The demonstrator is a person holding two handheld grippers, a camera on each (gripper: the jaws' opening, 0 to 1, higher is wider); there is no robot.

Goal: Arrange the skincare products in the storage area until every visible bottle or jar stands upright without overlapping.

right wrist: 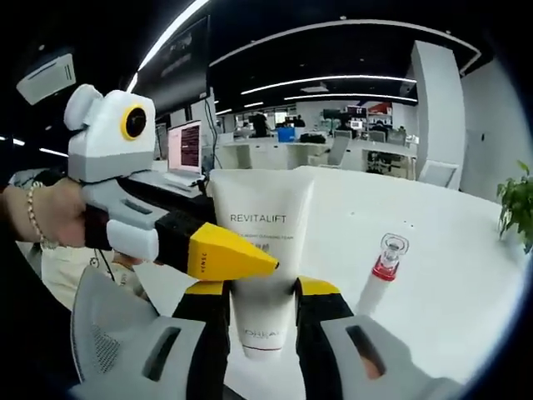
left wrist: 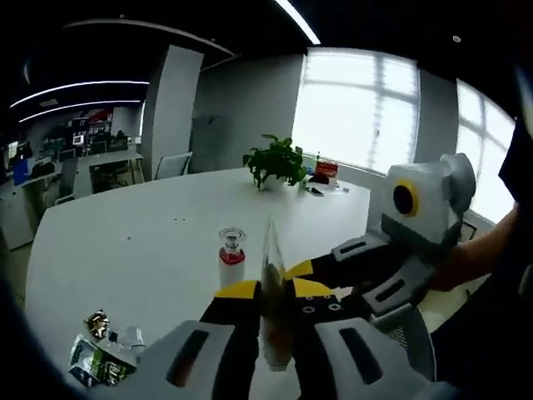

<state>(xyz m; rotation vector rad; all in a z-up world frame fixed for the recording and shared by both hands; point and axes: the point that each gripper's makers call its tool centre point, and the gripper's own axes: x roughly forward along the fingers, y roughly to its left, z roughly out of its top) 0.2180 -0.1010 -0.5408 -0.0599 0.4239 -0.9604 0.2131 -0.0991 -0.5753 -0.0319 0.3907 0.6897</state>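
1. Holding a white squeeze tube (right wrist: pixel 265 250) printed "REVITALIFT" between the yellow-tipped jaws of my right gripper (right wrist: pixel 265 293), I am keeping it above the white table (right wrist: pixel 450 275), its flat sealed end up and its cap end down between the jaws.
2. I am squeezing the tube's lower body from both sides, so this claw is closed on the tube rather than standing wide.
3. In the left gripper view I am seeing the same tube (left wrist: pixel 273 292) edge-on, as a thin upright sliver between the black, yellow-tipped jaws of my left gripper (left wrist: pixel 273 293); these jaws are standing narrow against the tube's sides, gripping it as well.
4. My two claws are meeting at the tube from different directions: the left gripper (right wrist: pixel 241 258) is reaching in from the left of the right gripper view, its yellow tip lying across the tube's front, with my hand (right wrist: pixel 50 212) behind it wearing a beaded bracelet (right wrist: pixel 33 212).
5. In the left gripper view the right gripper (left wrist: pixel 366 267) is coming in from the right, my forearm (left wrist: pixel 475 250) stretching out behind it.
6. A small white bottle with a red band and a clear cap (left wrist: pixel 231 254) is standing upright on the table (left wrist: pixel 125 242), apart from the tube; in the right gripper view this bottle (right wrist: pixel 381 279) is appearing tilted to the right of my jaws.
7. Some crumpled packaging (left wrist: pixel 100 350) is lying near the table's edge, well apart from the bottle.
8. A green potted plant (left wrist: pixel 275 162) is standing at the far side of the table.
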